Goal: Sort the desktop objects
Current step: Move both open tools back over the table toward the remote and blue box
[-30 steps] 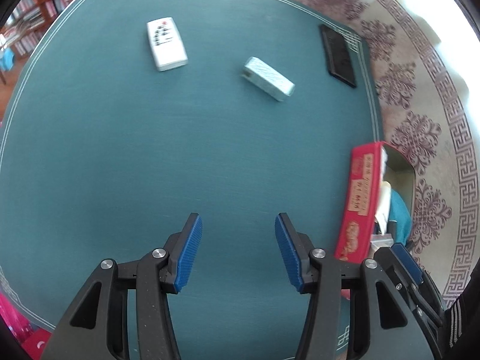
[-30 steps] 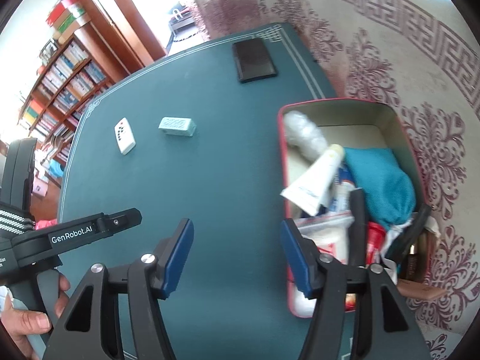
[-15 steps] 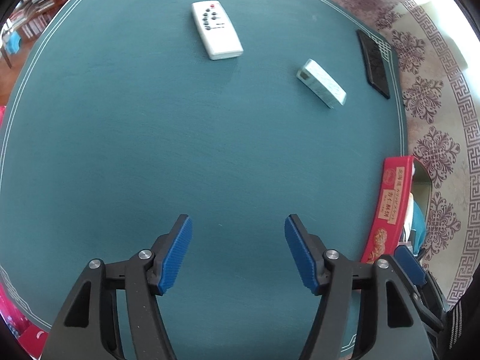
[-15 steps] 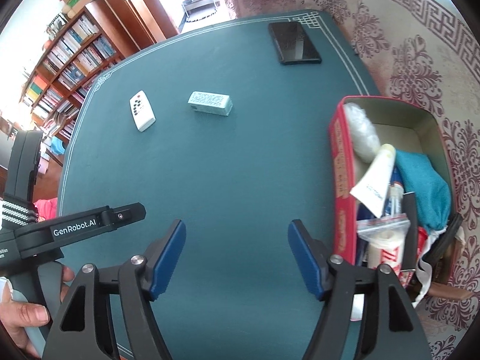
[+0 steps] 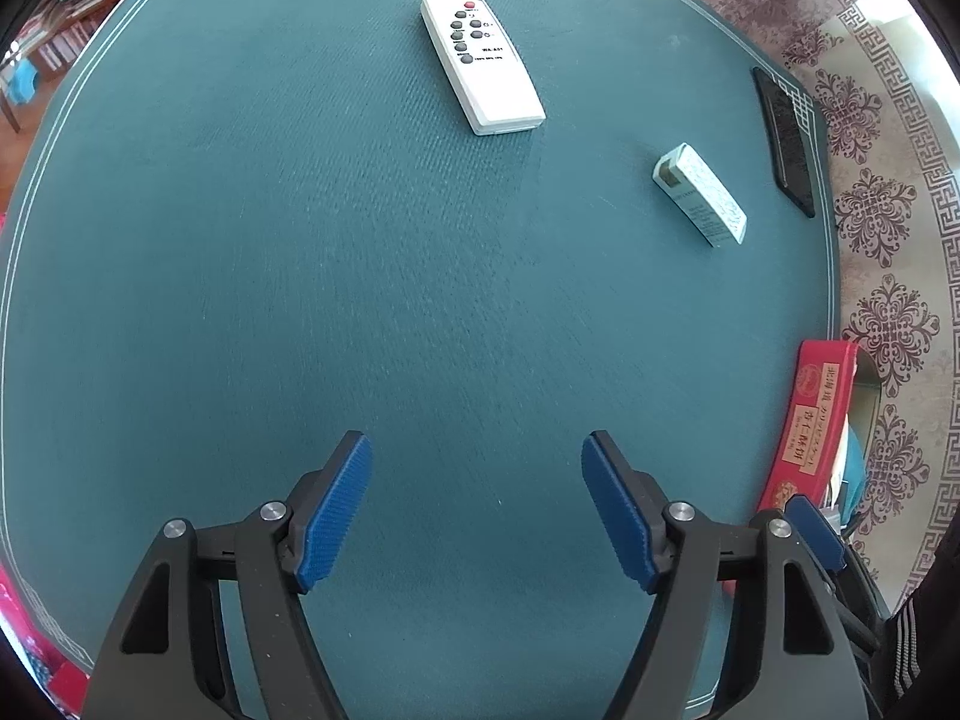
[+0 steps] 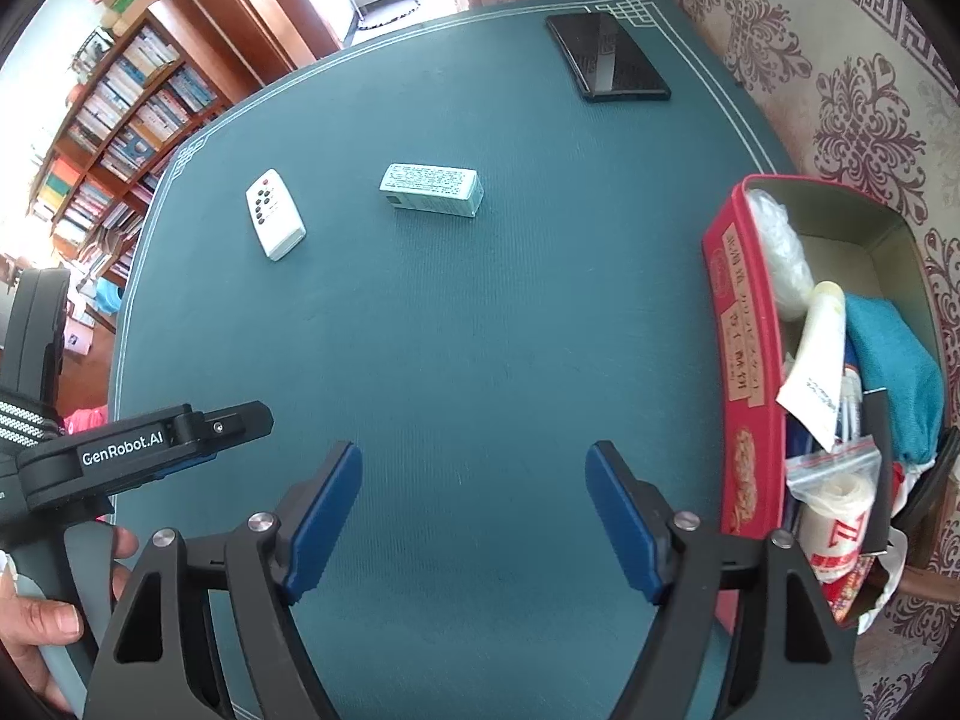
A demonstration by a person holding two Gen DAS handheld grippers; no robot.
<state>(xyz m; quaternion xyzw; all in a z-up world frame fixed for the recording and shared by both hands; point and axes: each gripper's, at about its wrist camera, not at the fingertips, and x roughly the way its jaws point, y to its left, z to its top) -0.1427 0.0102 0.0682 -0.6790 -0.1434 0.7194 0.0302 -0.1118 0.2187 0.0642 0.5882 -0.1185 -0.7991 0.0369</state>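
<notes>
Left wrist view: the left gripper [image 5: 477, 504] points steeply down at bare green tabletop [image 5: 300, 276], its blue fingers [image 5: 333, 510] spread wide with nothing between them; they have just been opening. Ahead and slightly right lies the white remote control [image 5: 482, 65], its long axis running away from the fingers with a lean to the left at the far end, red button farthest off. Small print sits beside its dark buttons but is too fine to read. Farther right lies a pale green carton [image 5: 700, 194], angled, and beyond it a black phone [image 5: 786, 141] at the tabletop's edge. At the right rim stands the red tin [image 5: 810, 420] with printed characters on its side.

Right wrist view: the right gripper [image 6: 474, 516] is likewise released, its jaws having just been widening over empty cloth. The carton [image 6: 431, 189] lies straight ahead, well apart, long axis crosswise to the fingers, its top covered in illegible print. The remote [image 6: 274, 213] sits to its left, the phone [image 6: 607, 57] at the far corner. The tin [image 6: 744, 348], crammed with a tube, bags and a teal cloth, stands just right of the fingers. The left gripper's arm [image 6: 144, 456] reads "GenRobot.AI".

Judging by position, the left gripper is nearer the remote, the right nearer the carton and the tin.
</notes>
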